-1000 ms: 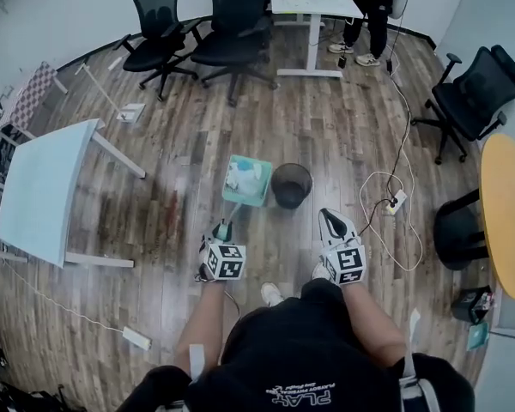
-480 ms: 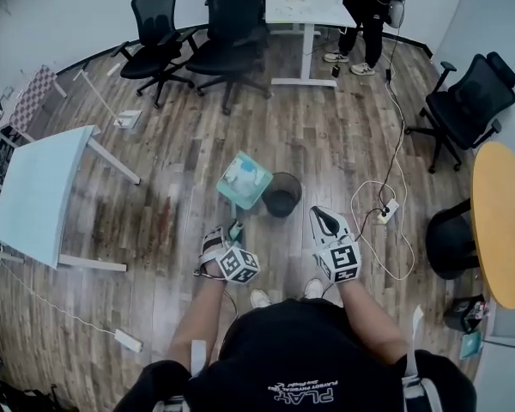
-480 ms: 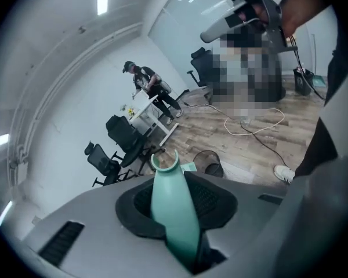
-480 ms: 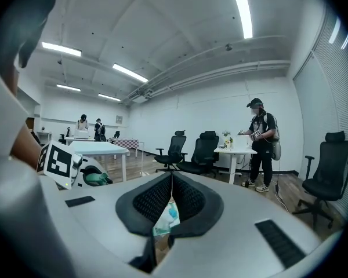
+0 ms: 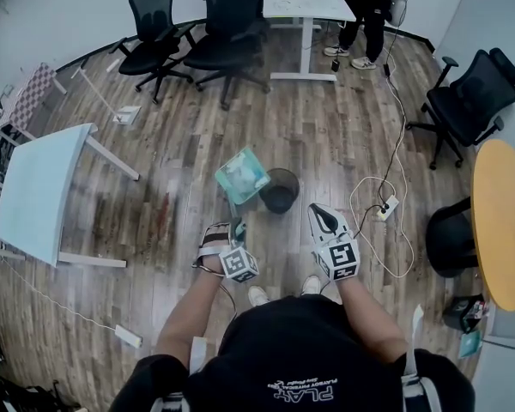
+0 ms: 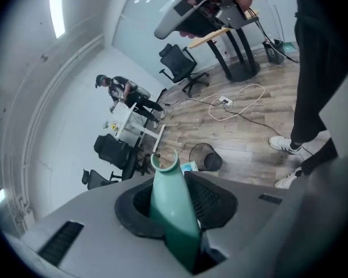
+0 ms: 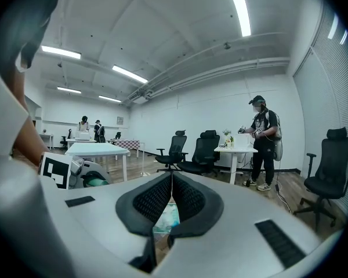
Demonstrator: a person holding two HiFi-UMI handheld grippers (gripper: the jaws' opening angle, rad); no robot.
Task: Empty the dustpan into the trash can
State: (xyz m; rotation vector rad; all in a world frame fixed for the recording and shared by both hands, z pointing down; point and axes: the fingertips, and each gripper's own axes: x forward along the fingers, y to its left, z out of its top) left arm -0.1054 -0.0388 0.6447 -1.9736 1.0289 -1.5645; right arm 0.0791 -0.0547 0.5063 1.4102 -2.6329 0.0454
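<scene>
In the head view a teal dustpan [image 5: 242, 177] with pale scraps in it hangs tilted over the wood floor. Its right edge is beside the rim of the round black trash can [image 5: 280, 190]. My left gripper [image 5: 235, 227] is shut on the dustpan's handle. In the left gripper view that teal handle [image 6: 173, 204] runs up between the jaws, with the trash can [image 6: 206, 156] on the floor beyond. My right gripper [image 5: 319, 210] hovers to the right of the can, pointed forward. In the right gripper view it [image 7: 171, 181] holds nothing and its pads meet at the tips.
A white cable and power strip [image 5: 386, 206] lie on the floor right of the can. A white table [image 5: 43, 191] stands at the left and a yellow round table [image 5: 506, 221] at the right. Office chairs [image 5: 232, 15] and a standing person [image 5: 369, 7] are at the far end.
My left gripper has rolled, and the dustpan has gone from lying flat to tilted on edge toward the trash can. The right gripper has risen slightly.
</scene>
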